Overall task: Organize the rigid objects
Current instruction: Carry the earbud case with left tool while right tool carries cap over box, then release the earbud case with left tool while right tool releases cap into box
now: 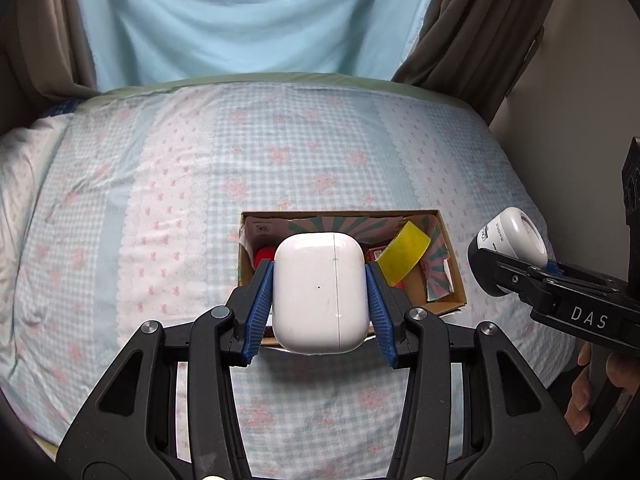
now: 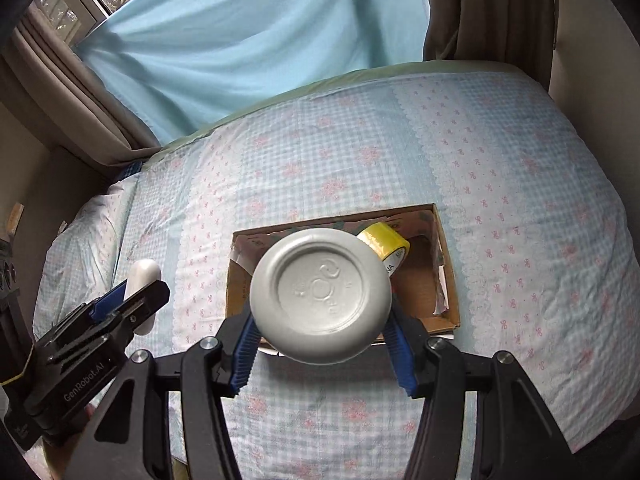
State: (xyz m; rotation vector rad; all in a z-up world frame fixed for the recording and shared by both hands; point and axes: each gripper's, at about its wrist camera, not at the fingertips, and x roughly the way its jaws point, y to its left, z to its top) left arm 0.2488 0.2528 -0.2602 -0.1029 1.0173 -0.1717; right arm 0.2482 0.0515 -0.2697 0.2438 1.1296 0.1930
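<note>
My left gripper (image 1: 320,300) is shut on a white earbud case (image 1: 320,292), held above the near edge of an open cardboard box (image 1: 452,280) on the bed. My right gripper (image 2: 322,320) is shut on a grey-white jar (image 2: 322,296), bottom facing the camera, above the same box (image 2: 446,280). The jar (image 1: 508,248) also shows in the left wrist view at the right. The case (image 2: 142,280) shows in the right wrist view at the left. In the box lie a yellow tape roll (image 1: 404,252) (image 2: 390,246), a red object (image 1: 263,258) and a small red-patterned item (image 1: 374,254).
The bed has a checked blue and pink floral sheet (image 1: 200,200). A pillow (image 2: 80,232) lies at the left. Blue and brown curtains (image 1: 240,20) hang behind the bed. A wall (image 1: 580,80) stands at the right. A hand (image 1: 592,392) holds the right gripper.
</note>
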